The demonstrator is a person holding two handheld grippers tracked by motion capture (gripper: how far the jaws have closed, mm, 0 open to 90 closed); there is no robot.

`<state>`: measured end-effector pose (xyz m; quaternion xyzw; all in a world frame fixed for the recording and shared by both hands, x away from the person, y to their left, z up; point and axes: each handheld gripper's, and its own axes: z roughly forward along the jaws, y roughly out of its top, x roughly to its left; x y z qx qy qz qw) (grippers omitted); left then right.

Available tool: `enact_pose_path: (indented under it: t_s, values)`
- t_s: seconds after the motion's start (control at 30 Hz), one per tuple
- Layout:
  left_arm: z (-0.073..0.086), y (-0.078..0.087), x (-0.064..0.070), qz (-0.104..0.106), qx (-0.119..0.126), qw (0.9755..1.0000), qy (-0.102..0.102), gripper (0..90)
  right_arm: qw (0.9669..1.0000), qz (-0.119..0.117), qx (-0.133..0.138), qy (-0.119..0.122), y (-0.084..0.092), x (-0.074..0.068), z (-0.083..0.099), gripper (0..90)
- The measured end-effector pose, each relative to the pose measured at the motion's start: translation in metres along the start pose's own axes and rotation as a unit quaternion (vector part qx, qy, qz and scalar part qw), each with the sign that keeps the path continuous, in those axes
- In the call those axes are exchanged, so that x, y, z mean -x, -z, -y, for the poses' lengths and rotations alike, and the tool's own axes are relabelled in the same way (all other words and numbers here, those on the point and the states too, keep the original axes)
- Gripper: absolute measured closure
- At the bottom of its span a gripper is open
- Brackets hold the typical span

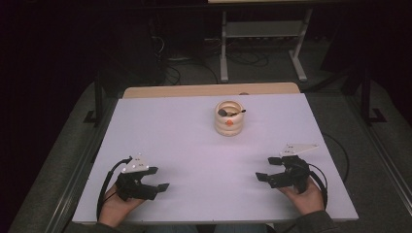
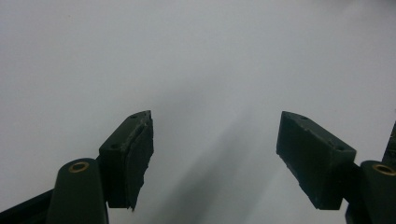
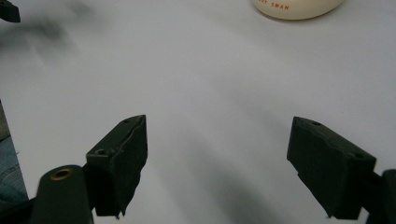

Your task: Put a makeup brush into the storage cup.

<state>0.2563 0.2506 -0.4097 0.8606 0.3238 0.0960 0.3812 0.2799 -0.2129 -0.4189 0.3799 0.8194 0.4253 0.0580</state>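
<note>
Right gripper view, cream cup lettered "SWAN", gripper spread

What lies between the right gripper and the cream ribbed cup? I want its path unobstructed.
Nothing: in the high view, only bare white table separates the right gripper from the cup.

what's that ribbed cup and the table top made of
Cup: probably glazed ceramic or smooth plastic, cream, with soft sheen and rounded stacked rings. Table top: matte white laminate or painted board, flat and even, with a bare wood-coloured strip along its far edge.
</note>
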Motion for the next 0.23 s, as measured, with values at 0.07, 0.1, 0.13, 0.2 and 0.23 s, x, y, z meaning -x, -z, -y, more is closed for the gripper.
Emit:
enact_pose_path:
  t_s: [0.07, 0.1, 0.13, 0.2, 0.23]
  values:
    - [0.0004, -0.0005, -0.0011, 0.002, -0.002, 1.0000, -0.003, 27.0, 1.0000, 0.000, 0.000, -0.001, 0.0000, -0.0001, 0.0002, 18.4]
    - [0.0005, -0.0004, -0.0014, 0.001, -0.003, 1.0000, -0.004, 27.0, 1.0000, -0.001, 0.000, -0.002, -0.0001, -0.0002, 0.0004, 18.4]
    - [0.0007, -0.0005, -0.0017, 0.001, -0.002, 1.0000, -0.004, 27.0, 1.0000, -0.002, 0.000, 0.000, -0.0003, -0.0003, 0.0004, 18.4]
    - [0.0008, -0.0004, -0.0024, 0.000, -0.002, 1.0000, -0.004, 27.0, 1.0000, -0.003, 0.000, 0.002, -0.0005, -0.0007, 0.0000, 18.4]
    - [0.0009, -0.0004, -0.0027, 0.000, -0.002, 1.0000, -0.003, 27.0, 1.0000, -0.003, 0.000, 0.001, -0.0004, -0.0014, -0.0004, 18.4]
